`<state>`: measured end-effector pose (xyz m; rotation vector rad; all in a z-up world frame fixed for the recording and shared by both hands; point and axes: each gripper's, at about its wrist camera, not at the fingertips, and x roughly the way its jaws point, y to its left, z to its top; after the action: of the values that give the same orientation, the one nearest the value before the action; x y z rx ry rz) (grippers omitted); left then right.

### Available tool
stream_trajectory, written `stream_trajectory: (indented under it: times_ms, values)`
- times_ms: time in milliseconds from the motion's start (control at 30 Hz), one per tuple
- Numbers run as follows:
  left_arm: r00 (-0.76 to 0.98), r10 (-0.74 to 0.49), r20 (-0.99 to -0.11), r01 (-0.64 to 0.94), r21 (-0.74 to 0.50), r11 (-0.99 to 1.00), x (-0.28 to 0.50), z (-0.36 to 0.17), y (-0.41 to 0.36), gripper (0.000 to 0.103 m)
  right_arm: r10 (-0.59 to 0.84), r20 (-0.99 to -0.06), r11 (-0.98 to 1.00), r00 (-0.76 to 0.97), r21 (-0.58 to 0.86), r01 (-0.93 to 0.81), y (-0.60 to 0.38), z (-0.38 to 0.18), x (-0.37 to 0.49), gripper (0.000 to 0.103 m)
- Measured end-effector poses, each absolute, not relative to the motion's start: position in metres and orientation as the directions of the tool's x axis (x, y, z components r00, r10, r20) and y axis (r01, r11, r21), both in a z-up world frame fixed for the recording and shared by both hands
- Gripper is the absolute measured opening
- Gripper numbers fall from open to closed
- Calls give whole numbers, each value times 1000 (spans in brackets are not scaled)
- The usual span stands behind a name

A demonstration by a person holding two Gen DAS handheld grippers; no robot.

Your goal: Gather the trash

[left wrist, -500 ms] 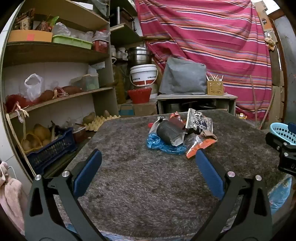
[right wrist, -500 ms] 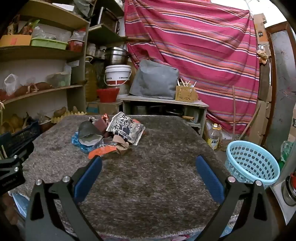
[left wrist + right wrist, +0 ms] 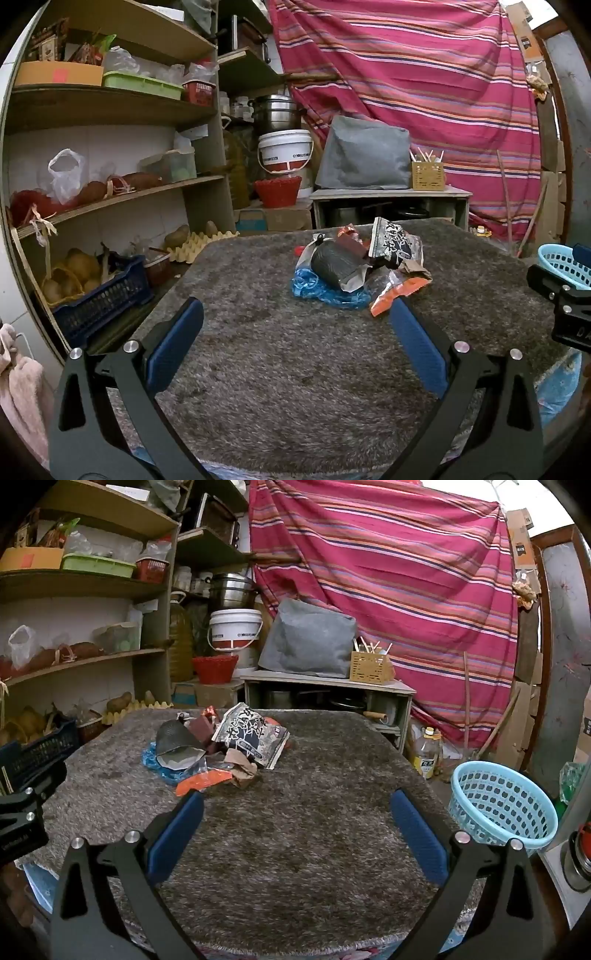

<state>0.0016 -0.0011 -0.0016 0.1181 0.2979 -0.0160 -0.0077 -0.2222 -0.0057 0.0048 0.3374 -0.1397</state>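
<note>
A pile of trash (image 3: 358, 269) lies on the grey shaggy tabletop (image 3: 295, 362): a black-and-white snack bag (image 3: 395, 243), a dark crumpled bag (image 3: 334, 263), a blue plastic bag (image 3: 321, 291) and an orange wrapper (image 3: 399, 293). The pile also shows in the right wrist view (image 3: 221, 746). My left gripper (image 3: 295, 321) is open and empty, just short of the pile. My right gripper (image 3: 295, 808) is open and empty over the tabletop (image 3: 314, 842), right of the pile. A light blue basket (image 3: 502, 805) stands off the table's right side.
Wooden shelves (image 3: 110, 107) with boxes and produce stand on the left. A dark blue crate (image 3: 103, 295) sits below them. A low grey table (image 3: 328, 683) with a cushion, a white bucket (image 3: 232, 627) and a striped curtain (image 3: 388, 572) are behind. A bottle (image 3: 426, 753) stands on the floor.
Both grippers have edged slightly forward toward the pile; the trash has not moved.
</note>
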Motion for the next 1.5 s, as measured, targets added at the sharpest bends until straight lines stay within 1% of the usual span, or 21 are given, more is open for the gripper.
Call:
stream_trajectory:
  times_ms: [1500]
  values:
    - [958,2,-288,34,117,993,-5,2,-8,98,-140,-330,990,933,-26,140,-221,-8,-6,99]
